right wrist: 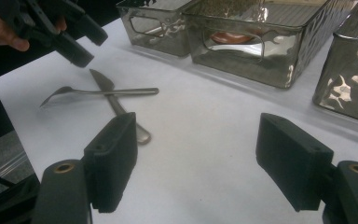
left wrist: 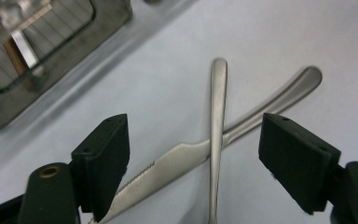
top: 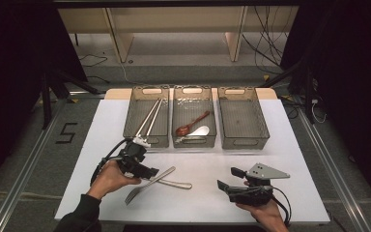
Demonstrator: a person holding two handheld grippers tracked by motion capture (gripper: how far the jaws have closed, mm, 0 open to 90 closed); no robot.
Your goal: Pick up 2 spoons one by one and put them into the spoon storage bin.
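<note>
Your left gripper (top: 147, 170) hovers with jaws spread wide over two crossed pieces of cutlery on the white table (top: 290, 145): one fork (top: 147, 186) lying over one knife (top: 174, 182). Your right gripper (top: 229, 181) sits apart to the right, jaws likewise released. Behind stand three clear bins (top: 244, 117); the left holds chopsticks (top: 149, 116), the middle two spoons (top: 193, 124).

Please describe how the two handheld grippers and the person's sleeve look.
Both grippers, left and right, are black, with two flat rectangular fingers and trailing black cables. The right one carries a grey three-cornered plate. The left sleeve is dark.
</note>
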